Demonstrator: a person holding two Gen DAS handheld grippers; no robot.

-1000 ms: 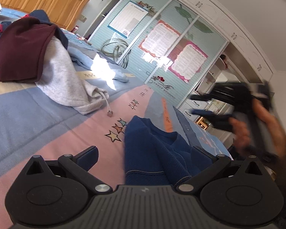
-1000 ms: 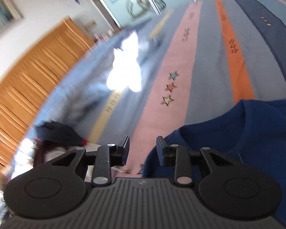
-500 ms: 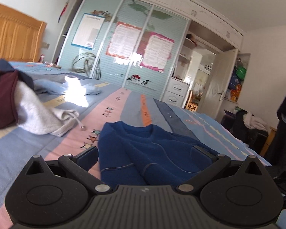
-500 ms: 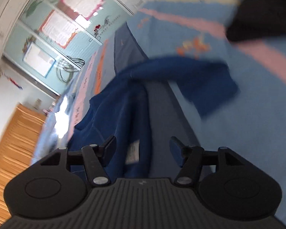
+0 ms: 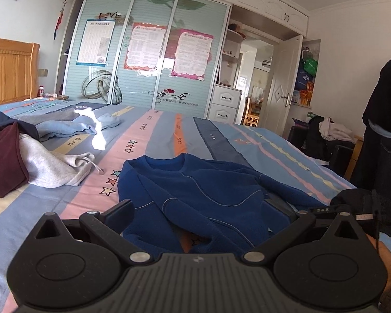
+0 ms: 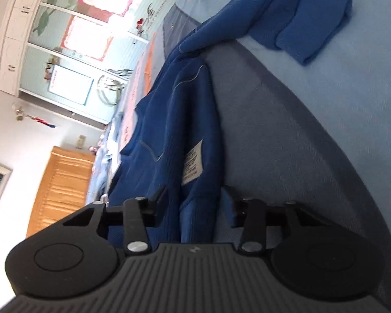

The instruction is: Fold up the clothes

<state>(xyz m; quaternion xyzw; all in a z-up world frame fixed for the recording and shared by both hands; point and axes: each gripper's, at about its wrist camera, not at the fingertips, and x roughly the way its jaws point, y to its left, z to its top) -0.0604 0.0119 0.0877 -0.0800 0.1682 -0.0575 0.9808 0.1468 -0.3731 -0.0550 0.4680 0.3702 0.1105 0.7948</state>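
A dark blue long-sleeved sweater (image 5: 200,195) lies spread on the striped bedspread (image 5: 153,140), neckline away from me. My left gripper (image 5: 211,214) is open wide, low over the sweater's near hem; its right finger is partly hidden. In the right wrist view the same sweater (image 6: 174,120) shows a white care label (image 6: 194,161) and a folded sleeve cuff (image 6: 312,26). My right gripper (image 6: 193,208) is open, with the sweater's edge fabric between its fingers, not clamped.
A pile of maroon (image 5: 5,159) and grey (image 5: 52,164) clothes lies at the left, with a light blue garment (image 5: 73,125) behind. A wooden headboard (image 5: 10,73) and a wardrobe (image 5: 148,60) stand beyond. A person (image 5: 385,130) stands at the right bed edge.
The left gripper has levelled out and settled low at the sweater's near hem. The right gripper has swung round and closed in on the sweater's side edge, jaws wider.
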